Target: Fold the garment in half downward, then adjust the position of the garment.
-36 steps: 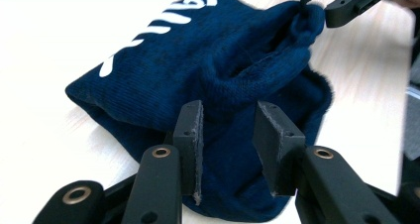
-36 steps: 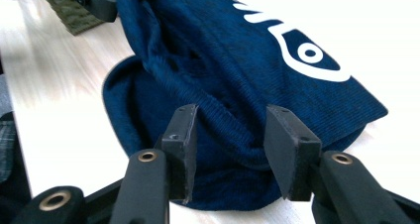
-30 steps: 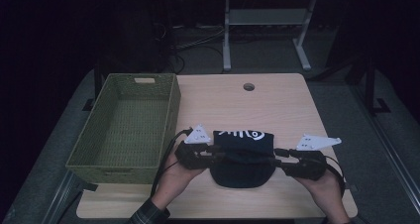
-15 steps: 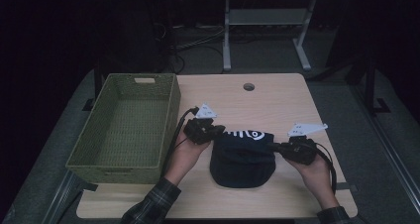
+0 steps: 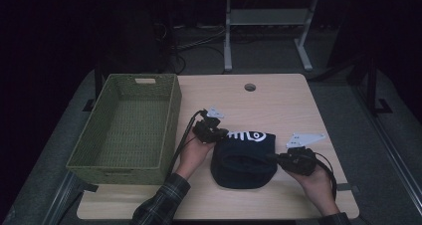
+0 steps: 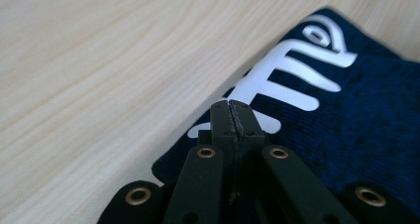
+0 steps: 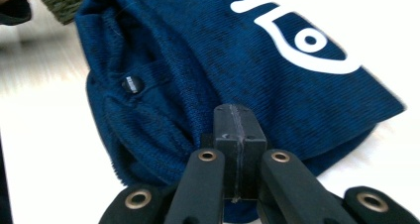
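The folded navy garment [image 5: 244,158] with white print lies on the wooden table [image 5: 278,100], right of the green woven basket [image 5: 124,125]. My left gripper [image 5: 211,133] and right gripper [image 5: 281,159] have just clamped fully together on its fabric edges.
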